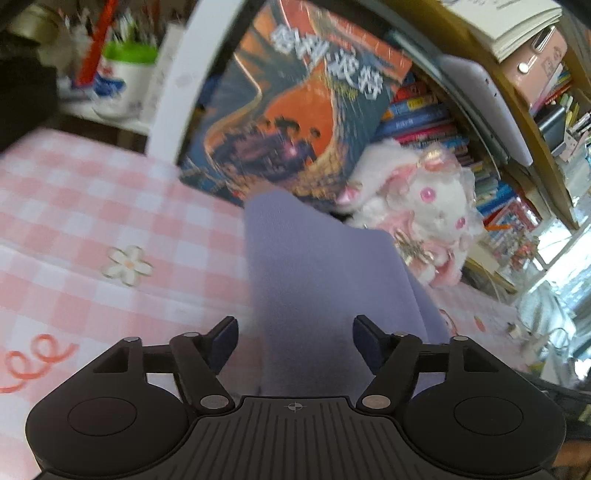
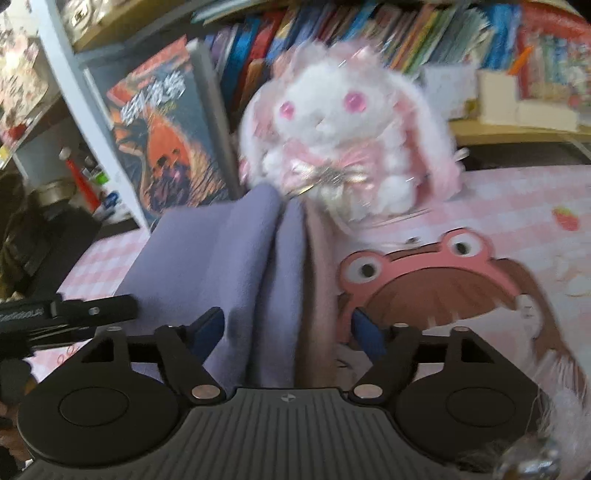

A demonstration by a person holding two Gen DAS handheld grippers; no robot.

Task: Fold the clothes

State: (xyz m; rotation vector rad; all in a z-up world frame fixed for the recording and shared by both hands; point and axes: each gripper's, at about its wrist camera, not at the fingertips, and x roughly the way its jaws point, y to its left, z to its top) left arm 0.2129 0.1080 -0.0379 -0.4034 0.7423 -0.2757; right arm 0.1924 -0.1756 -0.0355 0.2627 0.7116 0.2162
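Both grippers sit wide open w/ the purple garment (image 2: 229, 258) running between the fingers, nothing pinched yet. Left gripper (image 1: 295, 332) and right gripper (image 2: 288, 328) should prob close on matching edges, then lift evenly off the tabletop (image 1: 92, 206), clear of the plush bunny (image 2: 347, 133) ahead.

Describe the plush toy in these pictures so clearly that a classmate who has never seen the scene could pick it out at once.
Find the bookshelf packed with colourful books behind the pink checked tablecloth. In front of it, right of the big orange and blue book, sits the plush rabbit. It is the only fluffy thing: white fur, round pink eyes, long pink-lined ears and a bow at its chest.
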